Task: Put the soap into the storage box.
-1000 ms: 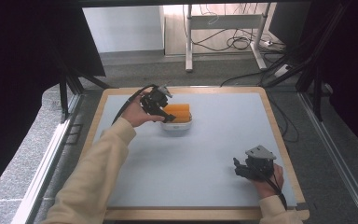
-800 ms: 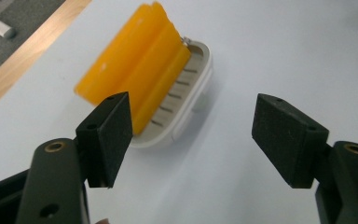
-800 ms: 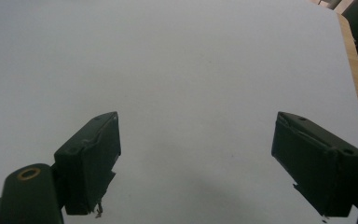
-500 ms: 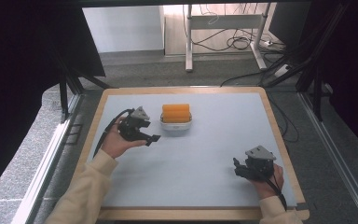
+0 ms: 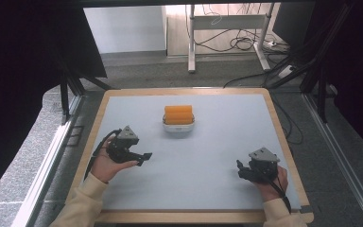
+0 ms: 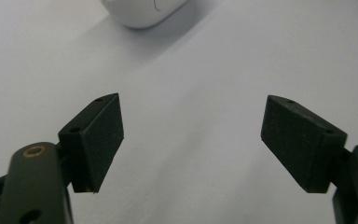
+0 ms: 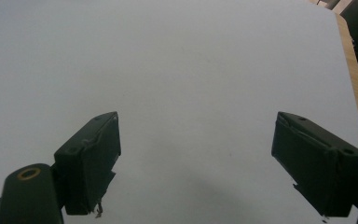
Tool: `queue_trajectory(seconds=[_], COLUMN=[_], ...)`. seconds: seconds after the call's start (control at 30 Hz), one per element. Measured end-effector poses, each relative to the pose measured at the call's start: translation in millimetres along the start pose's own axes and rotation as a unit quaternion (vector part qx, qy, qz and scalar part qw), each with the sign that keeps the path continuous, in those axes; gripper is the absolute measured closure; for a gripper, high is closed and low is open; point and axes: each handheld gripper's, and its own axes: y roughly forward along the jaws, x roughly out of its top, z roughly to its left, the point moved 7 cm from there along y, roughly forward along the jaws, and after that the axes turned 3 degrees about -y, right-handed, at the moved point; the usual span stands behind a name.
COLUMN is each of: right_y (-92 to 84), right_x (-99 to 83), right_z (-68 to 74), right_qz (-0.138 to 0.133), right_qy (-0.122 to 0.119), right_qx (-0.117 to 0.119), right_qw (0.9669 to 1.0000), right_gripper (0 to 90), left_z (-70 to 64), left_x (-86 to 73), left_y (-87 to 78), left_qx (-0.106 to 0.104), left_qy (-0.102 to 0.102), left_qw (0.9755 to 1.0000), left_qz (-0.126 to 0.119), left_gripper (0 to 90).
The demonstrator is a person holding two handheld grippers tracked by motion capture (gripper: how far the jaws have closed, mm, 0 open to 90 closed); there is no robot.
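A small white bowl (image 5: 178, 126) stands at the middle back of the table and holds orange pieces (image 5: 178, 113). My left gripper (image 5: 143, 159) is at the near left, well short of the bowl and pointing right. Its jaws have just been opening and now stand wide with nothing between them. In the left gripper view, the left gripper (image 6: 191, 135) hovers over bare tabletop, with the bowl's (image 6: 142, 11) rim at the top edge. My right gripper (image 5: 240, 170) rests open at the near right. In the right gripper view, the right gripper (image 7: 196, 158) has only pale table between its jaws.
The pale table top (image 5: 217, 142) has a wooden frame (image 5: 283, 142) around it, whose edge (image 7: 354, 70) runs along the right gripper view's right side. Beyond the table lie dark floor, cables (image 5: 246, 42) and metal table legs.
My left gripper has drawn back from the bowl toward the near left of the table and lowered, its jaws spreading. The orange pieces stay in the bowl. The right gripper has not moved.
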Motion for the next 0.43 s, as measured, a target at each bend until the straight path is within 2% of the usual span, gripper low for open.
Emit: queue_trajectory(seconds=[0.03, 0.27, 0.43], right_y=[0.1, 1.2, 0.5], right_x=[0.1, -0.8, 1.6], right_z=[0.3, -2.4, -6.0], right_qz=[0.0, -0.003, -0.021], right_qy=[0.0, 0.0, 0.005], right_qx=[0.001, -0.001, 0.0], right_qw=[1.0, 1.0, 0.9998], right_gripper=[15.6, 15.6, 15.8], left_z=[0.7, 3.8, 9.8], left_x=[-1.3, 2.7, 2.1], left_y=[-0.3, -7.2, -9.7], left_qx=[0.005, 0.004, 0.006], left_qy=[-0.002, -0.012, -0.016], left_qw=[1.0, 0.9998, 0.9998], left_qz=[-0.001, -0.012, -0.013], left_gripper=[19.4, 18.8, 18.4])
